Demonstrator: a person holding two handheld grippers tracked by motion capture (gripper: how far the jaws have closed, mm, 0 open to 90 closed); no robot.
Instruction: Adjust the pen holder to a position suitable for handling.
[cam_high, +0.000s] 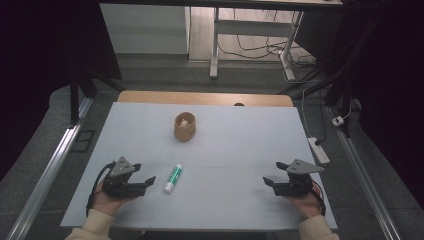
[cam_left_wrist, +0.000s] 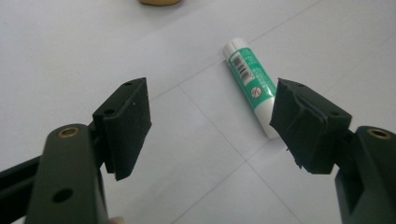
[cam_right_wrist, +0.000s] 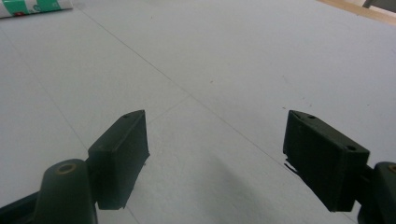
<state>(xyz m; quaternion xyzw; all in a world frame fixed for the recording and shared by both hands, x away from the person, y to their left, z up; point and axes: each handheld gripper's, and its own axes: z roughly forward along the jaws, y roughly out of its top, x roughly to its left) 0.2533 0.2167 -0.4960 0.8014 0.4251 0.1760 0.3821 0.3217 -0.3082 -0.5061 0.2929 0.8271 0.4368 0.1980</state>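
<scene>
I see a brown cup (cam_high: 184, 127) far back on the white counter (cam_high: 240, 135), with nothing blocking my way. The green glue stick (cam_high: 173, 178) lies flat, just right of my left gripper (cam_high: 145, 181). My left gripper is wide open, holding nothing. My right gripper (cam_high: 275, 175) is wide open too, far right of the glue stick.

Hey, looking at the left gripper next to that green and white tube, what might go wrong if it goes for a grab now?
The glue stick lies flat on the white table, a round tube, so a nudge from one of the fingers may roll it away. In the left gripper view it sits off to one side, beside one finger rather than centred in the open left gripper, so closing now may clip its end or miss.
</scene>
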